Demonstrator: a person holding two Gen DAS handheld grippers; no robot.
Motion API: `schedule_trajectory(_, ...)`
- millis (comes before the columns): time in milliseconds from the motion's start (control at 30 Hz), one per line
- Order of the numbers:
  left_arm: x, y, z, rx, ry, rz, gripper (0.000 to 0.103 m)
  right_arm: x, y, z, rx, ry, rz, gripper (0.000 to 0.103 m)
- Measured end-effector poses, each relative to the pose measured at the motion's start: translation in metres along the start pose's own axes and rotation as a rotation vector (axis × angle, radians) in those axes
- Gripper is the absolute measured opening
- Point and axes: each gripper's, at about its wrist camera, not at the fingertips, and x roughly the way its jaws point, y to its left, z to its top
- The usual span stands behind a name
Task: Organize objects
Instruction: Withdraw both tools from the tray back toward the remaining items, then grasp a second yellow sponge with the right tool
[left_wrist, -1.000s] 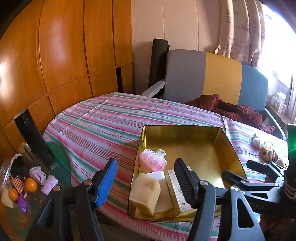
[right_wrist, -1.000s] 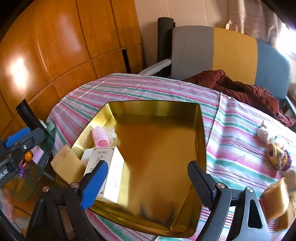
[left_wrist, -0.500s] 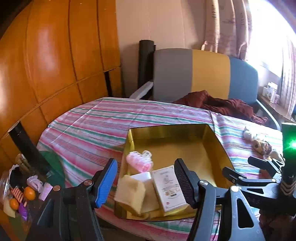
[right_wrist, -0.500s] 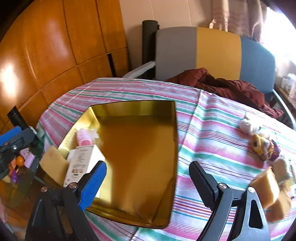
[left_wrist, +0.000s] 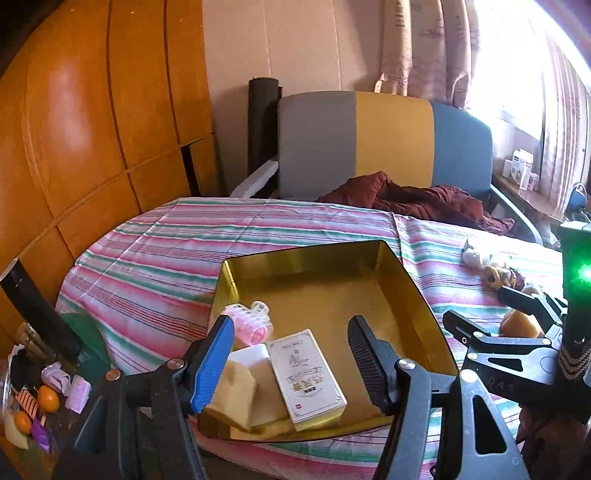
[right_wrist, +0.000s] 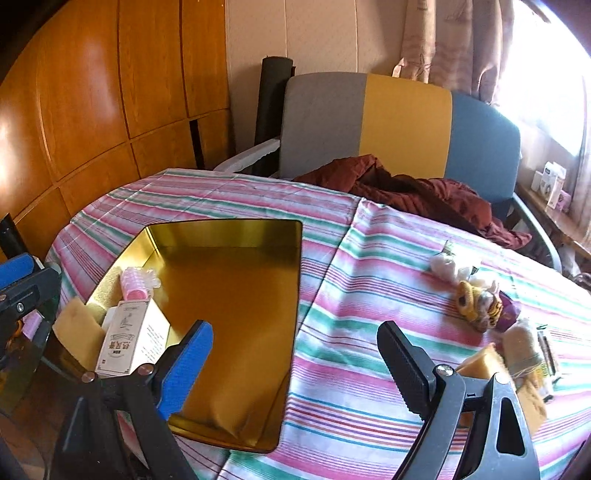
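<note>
Since the earlier frame we have swung both views rightward off the gold tin (right_wrist: 236, 295). Right gripper (right_wrist: 295, 365) and left gripper (left_wrist: 290, 354) gape, empty; loose toys (right_wrist: 476, 299) wait right of it.

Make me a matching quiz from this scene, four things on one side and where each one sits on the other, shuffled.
Things:
1. pink hair roller
2. dark red cloth
3. tiger toy
4. oranges

Places:
A. chair seat
B. striped tablecloth, right of the tin
C. inside the gold tin
D. low down, left of the table

Pairs: 1-C, 2-A, 3-B, 4-D
</note>
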Motion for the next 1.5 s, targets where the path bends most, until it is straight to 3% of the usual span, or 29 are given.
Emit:
schedule_trajectory(300, 0.006, -0.024, 0.008, 0.029, 0.015, -0.090, 0.065, -0.002, -0.021, -0.005, 0.016, 0.004, -0.051, 0.092)
schedule_trajectory(733, 0.021, -0.090, 0.019, 0.169, 0.041, -0.210, 0.065, -0.002, -0.082, -0.022, 0.090, 0.059, -0.161, 0.094)
schedule_trajectory(933, 0.028, -0.123, 0.022, 0.233, 0.063, -0.291, 0.065, -0.007, -0.142, -0.037, 0.156, 0.116, -0.226, 0.094)
schedule_trajectory(1267, 0.041, -0.180, 0.019, 0.321, 0.124, -0.424, 0.065, -0.039, -0.287, -0.062, 0.410, 0.170, -0.367, 0.094)
schedule_trajectory(1500, 0.055, -0.225, 0.016, 0.340, 0.194, -0.532, 0.065, -0.054, -0.343, -0.083, 0.535, 0.162, -0.407, 0.094)
